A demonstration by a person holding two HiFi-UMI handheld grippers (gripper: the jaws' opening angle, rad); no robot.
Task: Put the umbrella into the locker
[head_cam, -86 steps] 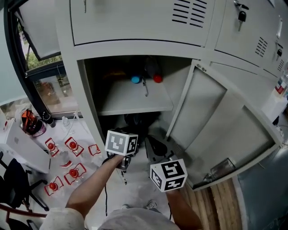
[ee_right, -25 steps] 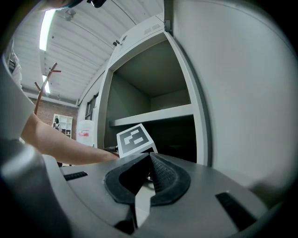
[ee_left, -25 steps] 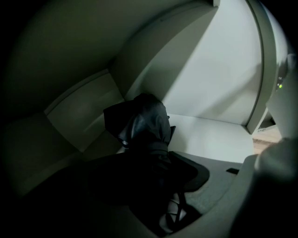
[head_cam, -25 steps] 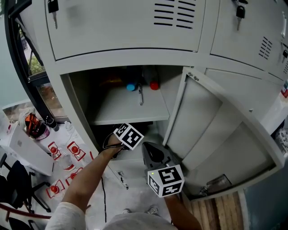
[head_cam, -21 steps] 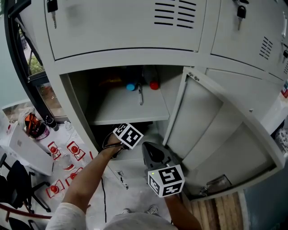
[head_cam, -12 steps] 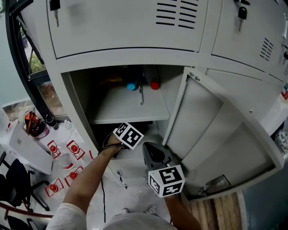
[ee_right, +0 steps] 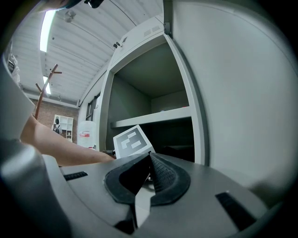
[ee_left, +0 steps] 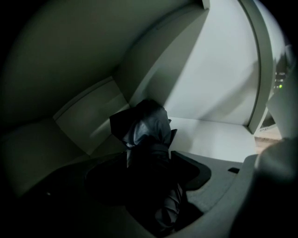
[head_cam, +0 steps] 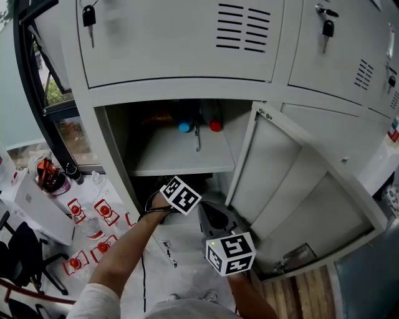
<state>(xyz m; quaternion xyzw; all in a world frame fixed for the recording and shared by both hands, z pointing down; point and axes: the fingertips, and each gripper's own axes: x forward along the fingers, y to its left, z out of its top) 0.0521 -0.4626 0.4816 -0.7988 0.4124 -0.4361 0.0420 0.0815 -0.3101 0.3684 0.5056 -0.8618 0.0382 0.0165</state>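
The dark folded umbrella (ee_left: 148,135) lies in the locker's shadowed lower compartment (head_cam: 144,187), its loose canopy end pointing at the back wall. My left gripper (ee_left: 149,169) reaches down into that compartment with its jaws wide either side of the umbrella, and the pads do not visibly press on it. In the head view only its marker cube (head_cam: 181,194) shows at the compartment's mouth. My right gripper (head_cam: 209,215) hangs level just outside, in front of the open door (head_cam: 293,180). It is shut with nothing in it, its pads (ee_right: 160,174) meeting at the tip.
The shelf (head_cam: 181,156) above the lower compartment carries items with a blue cap (head_cam: 184,127) and a red cap (head_cam: 215,125). Keys (head_cam: 89,15) hang from the closed upper doors. Red-labelled bottles (head_cam: 103,209) stand on the floor to the left.
Since the earliest frame my left gripper has tilted down and gone into the lower compartment. Over the last second both grippers have kept their places; only the head view has shifted slightly.
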